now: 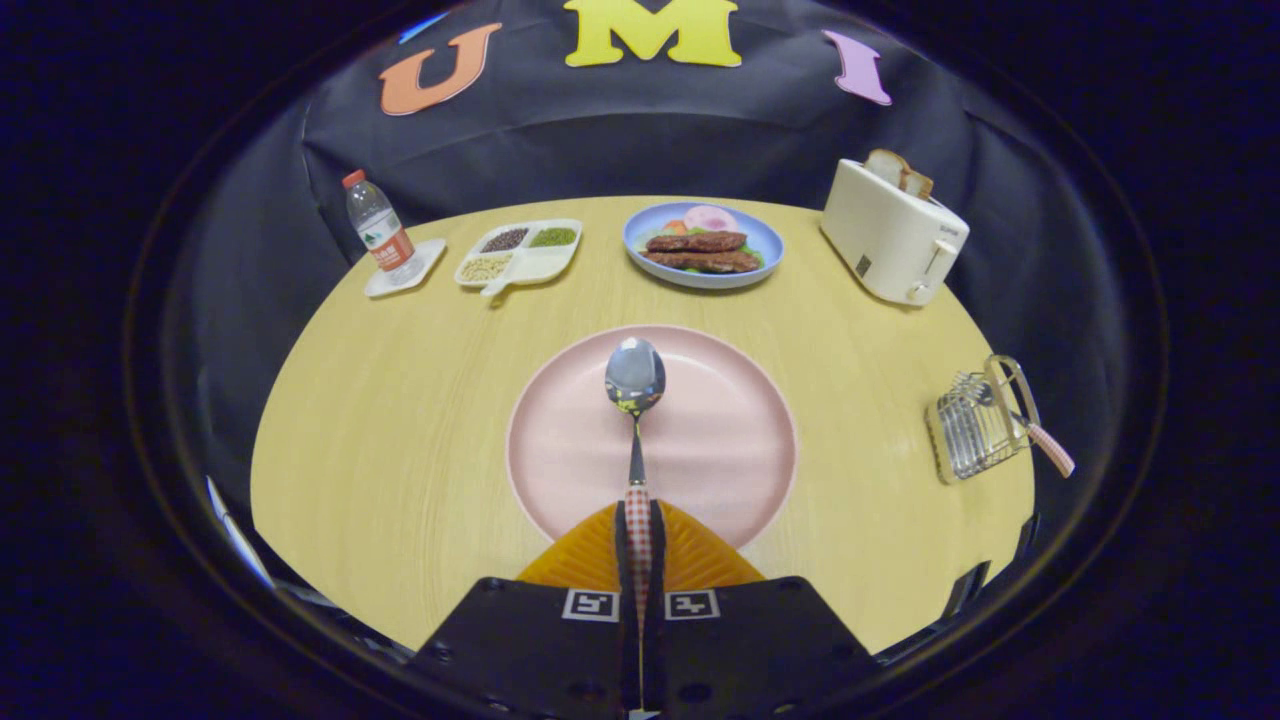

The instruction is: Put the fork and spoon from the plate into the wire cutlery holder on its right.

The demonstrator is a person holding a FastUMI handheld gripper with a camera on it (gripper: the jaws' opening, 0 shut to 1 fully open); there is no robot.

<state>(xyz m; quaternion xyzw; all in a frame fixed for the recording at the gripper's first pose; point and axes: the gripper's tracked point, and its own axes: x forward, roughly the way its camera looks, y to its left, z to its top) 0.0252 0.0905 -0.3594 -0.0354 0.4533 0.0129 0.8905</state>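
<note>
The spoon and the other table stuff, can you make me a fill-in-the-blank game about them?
1. The gripper is shut on the handle of the ____, whose bowl sits over the pink plate.
2. The wire cutlery holder already has a ____ in it.
3. Slices of ____ stick up from the toaster.
4. The water bottle stands on a white ____.

Missing words: spoon; fork; bread; coaster

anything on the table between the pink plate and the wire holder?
No, bare wood in the gripper view between plate and holder. Gripper is shut on the spoon handle.
</note>
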